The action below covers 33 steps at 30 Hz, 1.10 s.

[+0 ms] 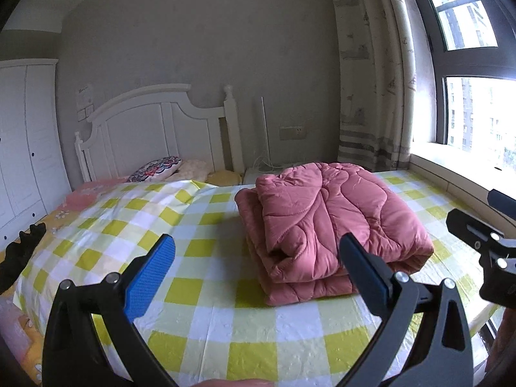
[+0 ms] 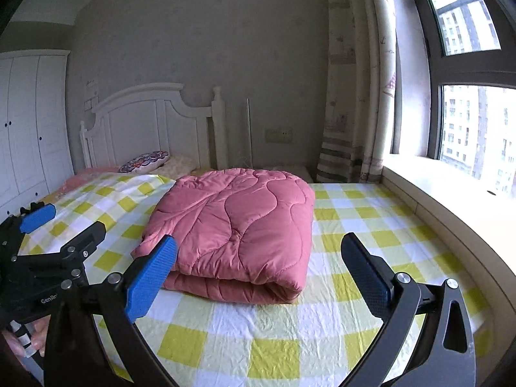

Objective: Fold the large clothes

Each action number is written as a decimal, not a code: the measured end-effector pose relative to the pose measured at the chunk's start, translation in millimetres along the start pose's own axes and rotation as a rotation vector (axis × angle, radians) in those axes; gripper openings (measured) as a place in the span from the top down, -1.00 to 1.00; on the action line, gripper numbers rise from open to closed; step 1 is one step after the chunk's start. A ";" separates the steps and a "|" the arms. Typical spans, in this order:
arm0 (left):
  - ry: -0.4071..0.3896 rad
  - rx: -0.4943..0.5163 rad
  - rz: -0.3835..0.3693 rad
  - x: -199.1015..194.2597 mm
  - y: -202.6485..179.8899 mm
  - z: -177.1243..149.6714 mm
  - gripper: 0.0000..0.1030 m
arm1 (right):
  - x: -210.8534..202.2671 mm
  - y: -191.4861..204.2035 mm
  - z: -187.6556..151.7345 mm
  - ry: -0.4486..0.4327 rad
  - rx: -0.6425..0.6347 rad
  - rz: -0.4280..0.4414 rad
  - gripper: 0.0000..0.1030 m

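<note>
Lying folded on checked sheet (image 2: 290,329): pink quilt (image 2: 238,225); both tools gaping.

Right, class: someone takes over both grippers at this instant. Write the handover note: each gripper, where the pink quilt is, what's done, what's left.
Left gripper: open, empty, held above the checked sheet, short of the quilt.
Right gripper: open, empty, facing the quilt's near edge.
Pink quilt: lies folded in a thick stack of layers on the bed, apart from both grippers.
Done: quilt looks folded into a compact block.
Left: probably only tidying the looser edge layers, or one more fold if a smaller bundle is wanted.
</note>
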State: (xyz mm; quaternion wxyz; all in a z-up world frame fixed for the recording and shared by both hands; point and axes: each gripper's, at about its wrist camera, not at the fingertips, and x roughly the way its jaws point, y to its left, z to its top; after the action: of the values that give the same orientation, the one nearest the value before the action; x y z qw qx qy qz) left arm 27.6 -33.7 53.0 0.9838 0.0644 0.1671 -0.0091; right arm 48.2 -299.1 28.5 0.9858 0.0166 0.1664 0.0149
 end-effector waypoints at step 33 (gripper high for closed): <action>0.003 -0.041 0.019 1.0 10.4 -3.3 -0.96 | 3.2 16.3 -8.9 0.028 -0.017 0.008 -0.90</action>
State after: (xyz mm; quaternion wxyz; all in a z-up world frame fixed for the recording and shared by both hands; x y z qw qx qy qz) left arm 27.9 -23.0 50.8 0.9847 0.0457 0.1682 0.0040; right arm 48.0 -282.5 19.6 0.9834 0.0085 0.1802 0.0207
